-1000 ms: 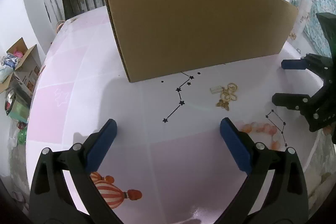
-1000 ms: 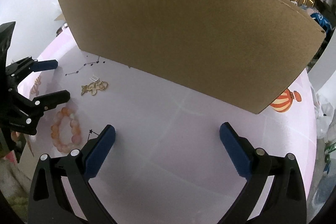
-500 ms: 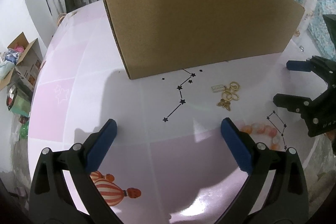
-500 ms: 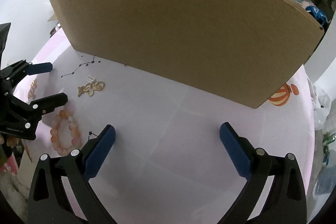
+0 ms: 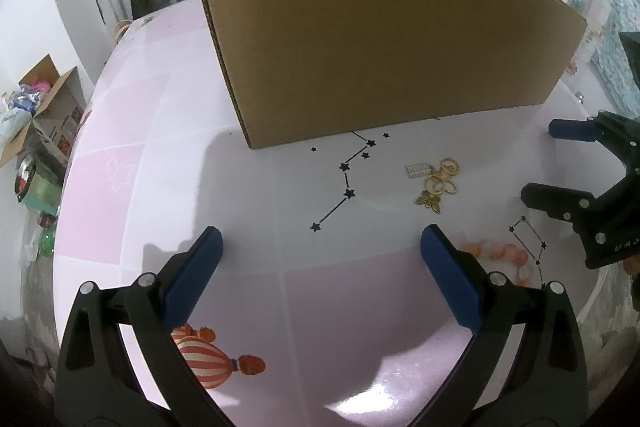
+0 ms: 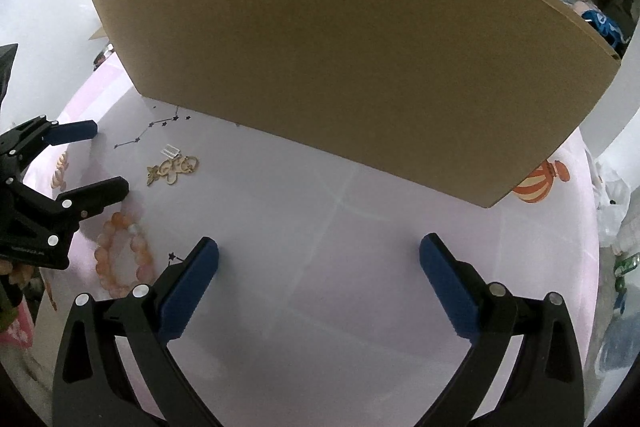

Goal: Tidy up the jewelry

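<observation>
A cluster of gold rings and a butterfly charm (image 5: 436,183) (image 6: 174,169) lies on the pink-and-white tablecloth (image 5: 280,299) (image 6: 320,207). A small white clasp (image 5: 416,171) (image 6: 170,149) sits beside the cluster. An orange bead bracelet (image 5: 500,253) (image 6: 124,259) rests nearer the table edge. My left gripper (image 5: 320,243) (image 6: 108,157) is open and empty, left of the jewelry. My right gripper (image 6: 319,247) (image 5: 542,161) is open and empty, to the jewelry's right. Neither touches anything.
A large cardboard box (image 5: 380,47) (image 6: 352,67) stands across the back of the table, close behind the jewelry. Printed stars and a balloon (image 5: 208,367) mark the cloth. An open carton (image 5: 40,99) sits on the floor at the left.
Both cameras have edged slightly toward the cardboard box, which looms larger. The jewelry has not moved and both grippers stay open.
</observation>
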{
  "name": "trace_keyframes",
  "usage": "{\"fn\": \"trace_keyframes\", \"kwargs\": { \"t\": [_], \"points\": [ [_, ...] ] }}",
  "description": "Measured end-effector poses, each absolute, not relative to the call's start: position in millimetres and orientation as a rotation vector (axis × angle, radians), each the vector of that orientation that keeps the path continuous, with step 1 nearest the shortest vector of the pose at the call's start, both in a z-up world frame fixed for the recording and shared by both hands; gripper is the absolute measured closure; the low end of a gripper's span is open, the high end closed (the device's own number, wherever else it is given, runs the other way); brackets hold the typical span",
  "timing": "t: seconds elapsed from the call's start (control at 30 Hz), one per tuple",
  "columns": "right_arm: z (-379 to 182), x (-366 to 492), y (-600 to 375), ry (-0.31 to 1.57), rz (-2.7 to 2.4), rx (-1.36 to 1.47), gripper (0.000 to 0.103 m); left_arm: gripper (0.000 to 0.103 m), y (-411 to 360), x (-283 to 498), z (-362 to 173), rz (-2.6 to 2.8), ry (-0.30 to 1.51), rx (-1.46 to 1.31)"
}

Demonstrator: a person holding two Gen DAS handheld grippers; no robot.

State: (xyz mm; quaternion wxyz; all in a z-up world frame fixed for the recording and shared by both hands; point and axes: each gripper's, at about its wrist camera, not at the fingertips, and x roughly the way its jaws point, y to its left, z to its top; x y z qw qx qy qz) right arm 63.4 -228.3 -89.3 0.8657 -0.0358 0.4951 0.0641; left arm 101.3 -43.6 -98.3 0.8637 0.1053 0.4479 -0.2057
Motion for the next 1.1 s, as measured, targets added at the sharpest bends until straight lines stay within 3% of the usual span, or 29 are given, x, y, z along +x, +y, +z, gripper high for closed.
{"fn": "trace_keyframes", "kwargs": {
  "t": [0.6,1.1],
  "points": [
    [-44,23,-221,0.838,0.232,-0.087,0.008,0.007,-37,71,-70,-0.445,0.761,0.145],
    [-29,20,-207,0.819,0.259,-0.085,0.009,0.007,-19,61,-53,-0.423,0.682,0.035]
  ]
}}
